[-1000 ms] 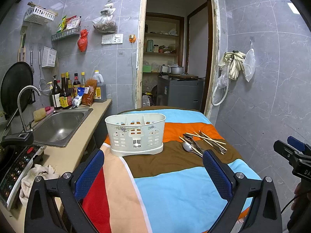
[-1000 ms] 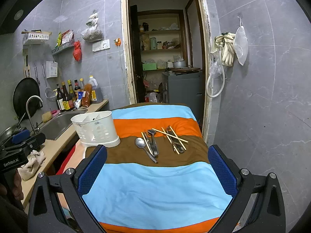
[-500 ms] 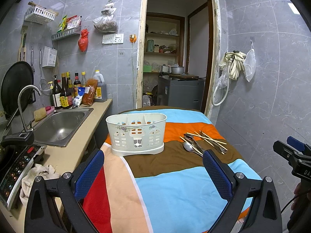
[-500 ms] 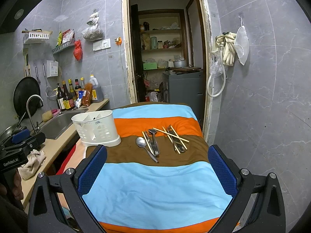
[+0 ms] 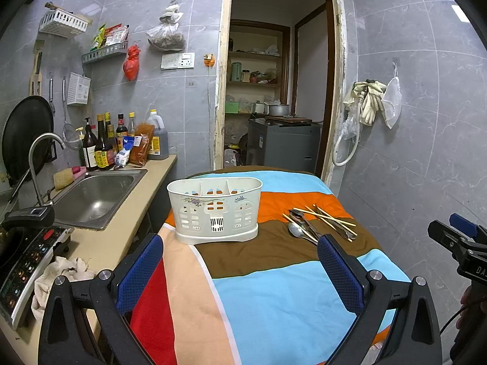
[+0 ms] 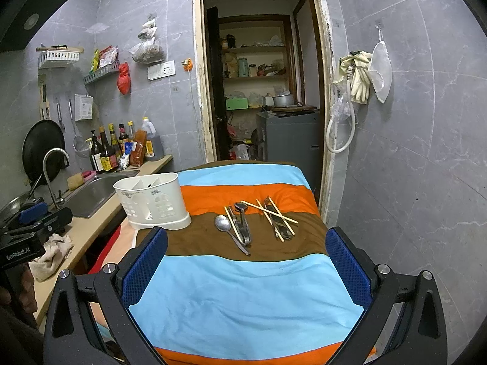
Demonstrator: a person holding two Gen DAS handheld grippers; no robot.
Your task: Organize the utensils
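**Visitor:** Striped cloth (image 6: 243,298) is all I was told about. What sits on it, and where are the two grippers?

**Onlooker:** Blue, brown and orange bands cover a table. On the brown band lie loose utensils: a spoon (image 6: 223,223), darker metal pieces beside it, and chopsticks (image 6: 269,213) crossed over them. A white slotted caddy (image 5: 214,210) stands upright at the cloth's left edge, near the sink counter (image 5: 100,243).

**Visitor:** And the grippers?

**Onlooker:** Both are spread wide and hold nothing. The right gripper (image 6: 246,261) hovers over the near blue band, with the pile straight ahead between its blue pads. The left gripper (image 5: 240,269) faces the caddy; from there the utensils lie ahead and off to the right.

**Visitor:** So which one is better placed?

**Onlooker:** The right, I'd judge. It is lined up with the pile, while the left would have to swing across.

**Visitor:** Which way do the utensils run?

**Onlooker:** Mostly away from the gripper, handles slanting slightly right toward it. The spoon is on the left flank, so its handle looks easiest to pinch across.

**Visitor:** Any room to move?

**Onlooker:** Bare cloth lies between gripper and pile, and between pile and caddy. The table's right edge is close to the chopsticks, with a tiled wall beyond
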